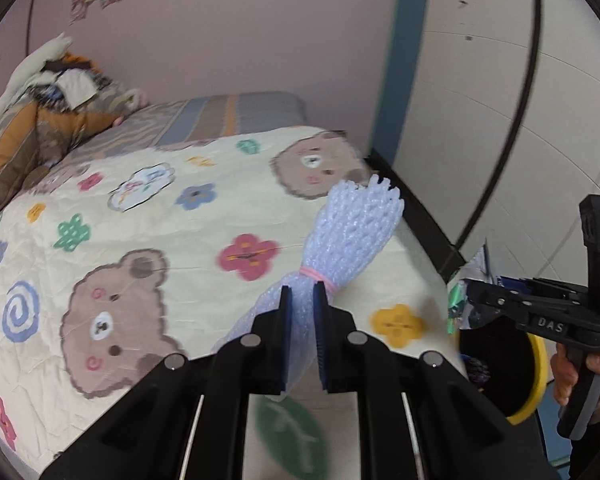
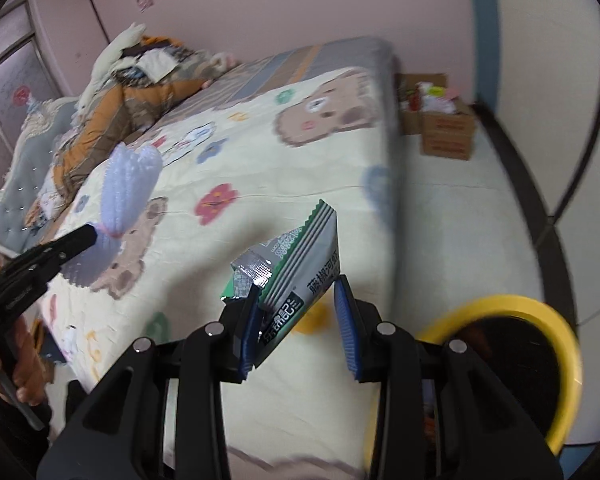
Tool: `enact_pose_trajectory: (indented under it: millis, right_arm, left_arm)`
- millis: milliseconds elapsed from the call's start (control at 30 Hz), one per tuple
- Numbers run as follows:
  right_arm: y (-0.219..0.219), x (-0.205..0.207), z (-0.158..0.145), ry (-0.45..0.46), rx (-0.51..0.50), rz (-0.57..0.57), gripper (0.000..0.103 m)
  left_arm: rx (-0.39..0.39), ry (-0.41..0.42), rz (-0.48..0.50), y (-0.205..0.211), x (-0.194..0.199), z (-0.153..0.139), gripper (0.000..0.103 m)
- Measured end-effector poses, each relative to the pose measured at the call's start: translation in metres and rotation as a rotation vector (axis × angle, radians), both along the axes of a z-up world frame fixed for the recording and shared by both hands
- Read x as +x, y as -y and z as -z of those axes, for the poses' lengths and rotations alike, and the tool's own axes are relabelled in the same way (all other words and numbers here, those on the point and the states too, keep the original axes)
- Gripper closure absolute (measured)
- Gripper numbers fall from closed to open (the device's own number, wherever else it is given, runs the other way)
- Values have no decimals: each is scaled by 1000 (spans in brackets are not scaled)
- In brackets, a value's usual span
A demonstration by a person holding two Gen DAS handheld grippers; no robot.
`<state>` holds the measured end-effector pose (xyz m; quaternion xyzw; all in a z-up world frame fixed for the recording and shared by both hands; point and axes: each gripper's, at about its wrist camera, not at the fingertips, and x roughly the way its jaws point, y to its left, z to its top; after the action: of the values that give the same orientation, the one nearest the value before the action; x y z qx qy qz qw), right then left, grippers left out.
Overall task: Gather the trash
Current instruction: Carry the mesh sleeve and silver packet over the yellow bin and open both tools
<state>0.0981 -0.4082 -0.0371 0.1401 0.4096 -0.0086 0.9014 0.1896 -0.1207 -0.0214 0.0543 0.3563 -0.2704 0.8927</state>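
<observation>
Both hands loaded: left gripper (image 1: 302, 300) pinches the white foam fruit net (image 1: 352, 232) tight, right gripper (image 2: 300, 312) clamps a green snack wrapper (image 2: 296, 272). The yellow-rimmed bin (image 2: 500, 308) sits on the floor beside the bed, lower right, nearer the right hand.

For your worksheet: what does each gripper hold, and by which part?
Left gripper: white foam net sleeve, near its pink-banded waist. Right gripper: grey-green snack wrapper, by its lower end.

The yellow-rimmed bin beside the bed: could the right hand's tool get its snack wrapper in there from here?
Probably yes. The right gripper holds the green-and-silver snack wrapper above the bed's edge, and the yellow-rimmed bin stands open just beside it, with nothing between.
</observation>
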Motion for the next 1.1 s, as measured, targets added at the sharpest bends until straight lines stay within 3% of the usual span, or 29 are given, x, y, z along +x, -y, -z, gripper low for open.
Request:
enact_pose_trajectory:
  millis: [233, 533, 1100]
  right_arm:
    - [65, -70, -2, 13, -38, 124, 70]
    - [114, -125, 19, -24, -74, 165, 69]
    - [144, -161, 47, -40, -78, 209, 69]
  left_arm:
    - [-1, 26, 120, 65, -52, -7, 93]
    - [18, 17, 208, 128, -94, -2, 93]
    - [66, -71, 283, 204, -117, 34, 93]
